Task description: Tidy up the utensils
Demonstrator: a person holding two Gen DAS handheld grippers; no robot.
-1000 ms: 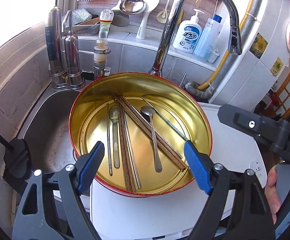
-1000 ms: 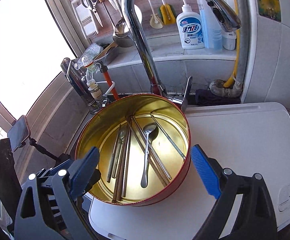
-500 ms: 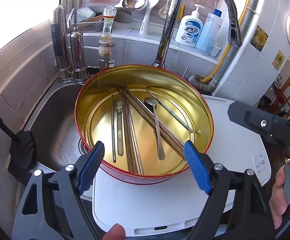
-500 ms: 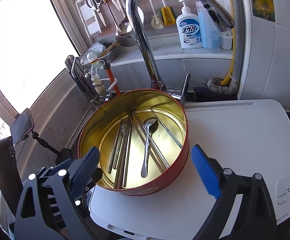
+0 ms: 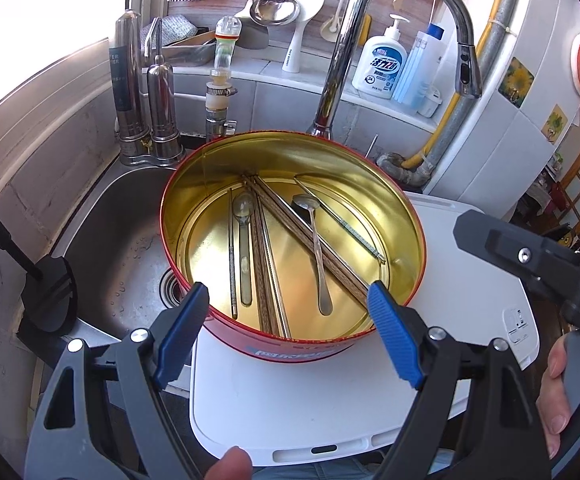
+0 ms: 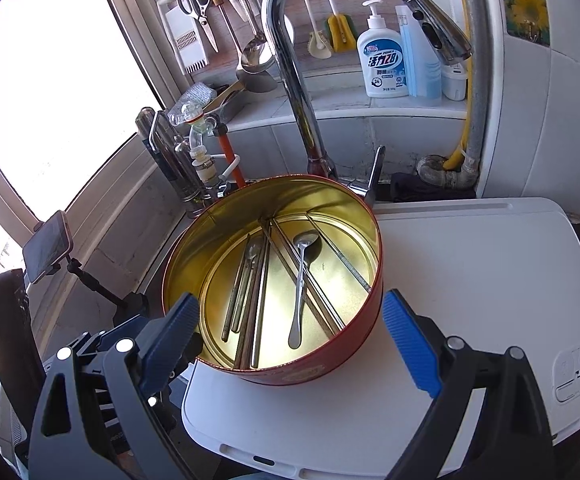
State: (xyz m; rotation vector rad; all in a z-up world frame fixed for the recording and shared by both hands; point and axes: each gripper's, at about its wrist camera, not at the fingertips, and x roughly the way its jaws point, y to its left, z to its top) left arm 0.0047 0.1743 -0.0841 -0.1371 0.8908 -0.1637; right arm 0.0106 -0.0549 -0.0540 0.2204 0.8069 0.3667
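Both tongs hang spread and empty, the left gripper [image 5: 286,320] and right gripper [image 6: 291,330], over the round red tin with a gold interior [image 5: 411,216] on the white plastic board [image 6: 489,264]. Going left to right, lift the separate steel spoon [image 5: 244,236] before the crossed brown wooden chopsticks [image 5: 309,238], closing low on one handle. Glare blurs the thin metal sticks, and no destination holder is identifiable.

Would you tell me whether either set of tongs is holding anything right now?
Nothing is held: the left tongs and right tongs are both open and empty.
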